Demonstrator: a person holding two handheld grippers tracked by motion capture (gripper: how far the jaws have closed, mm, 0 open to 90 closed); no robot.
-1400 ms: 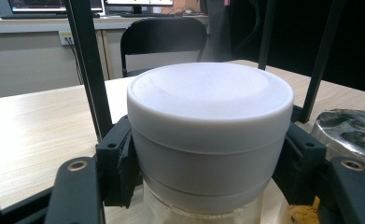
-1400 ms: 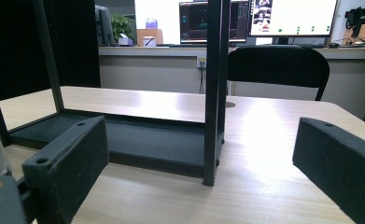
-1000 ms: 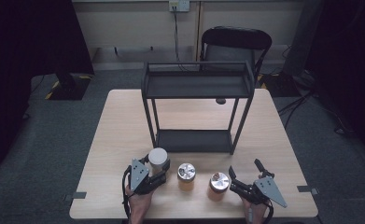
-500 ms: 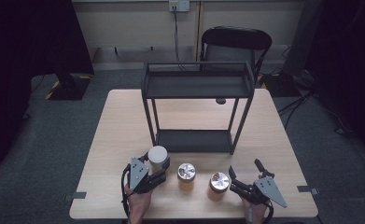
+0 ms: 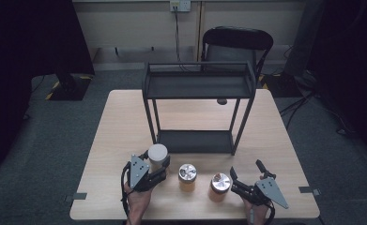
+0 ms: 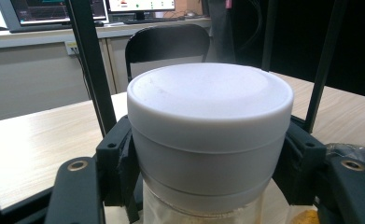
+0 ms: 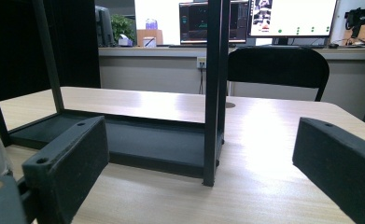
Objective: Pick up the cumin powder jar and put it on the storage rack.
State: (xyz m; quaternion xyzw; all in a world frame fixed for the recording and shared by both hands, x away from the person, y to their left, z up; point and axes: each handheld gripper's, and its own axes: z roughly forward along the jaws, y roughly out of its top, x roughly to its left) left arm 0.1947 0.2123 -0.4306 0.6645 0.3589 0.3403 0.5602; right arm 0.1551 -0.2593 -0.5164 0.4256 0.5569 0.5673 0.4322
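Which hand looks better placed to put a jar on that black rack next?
The left. The left gripper is already shut on the white-lidded jar just before the rack; the right gripper stands open, holding nothing.

You get a brightly lit pale wooden table (image 5: 125, 140) amid dark surroundings; the white-lidded jar (image 6: 208, 135) looks soft close up, with glare on wood.

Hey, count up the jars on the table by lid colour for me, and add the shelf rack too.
Jars with a white lid: 1, the white-lid jar clamped in the left gripper
Jars with a silver lid: 2, the middle jar and the right jar
Black shelf racks: 1, the rack
Total: 4 things
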